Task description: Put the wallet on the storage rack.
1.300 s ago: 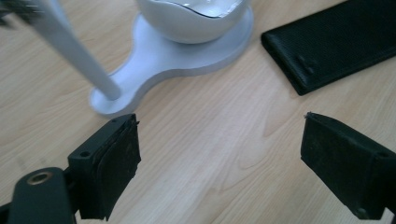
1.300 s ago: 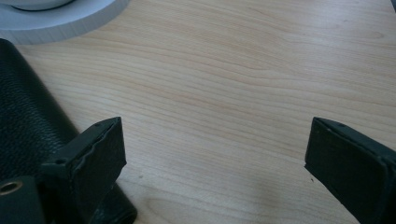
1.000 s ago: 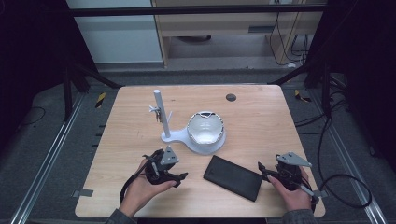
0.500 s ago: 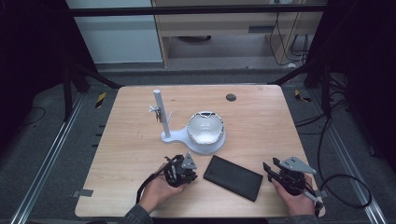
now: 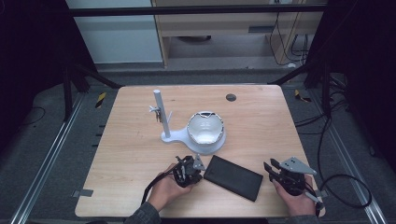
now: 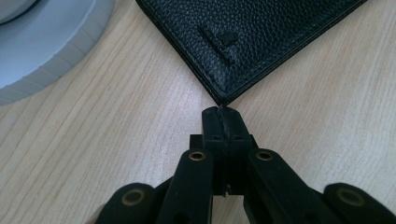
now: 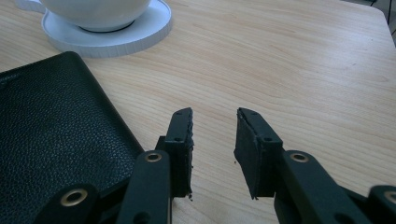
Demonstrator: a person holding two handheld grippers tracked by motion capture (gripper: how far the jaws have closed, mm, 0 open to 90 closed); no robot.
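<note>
L gripper (image 6: 223,112) jaws pressed together at wallet (image 6: 247,37) corner; R gripper (image 7: 214,122) jaws just narrowing, nothing between.

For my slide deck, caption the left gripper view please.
Left gripper, jaws shut, tips at the corner of a black leather wallet on the wooden table.

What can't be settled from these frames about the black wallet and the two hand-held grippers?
- Black wallet: embossed mark too small to read in the left gripper view; top edge cuts it off.
- Left hand-held gripper: jaws shut at the wallet's corner; contact unclear.
- Right hand-held gripper: its left jaw hides the wallet's near edge.
</note>
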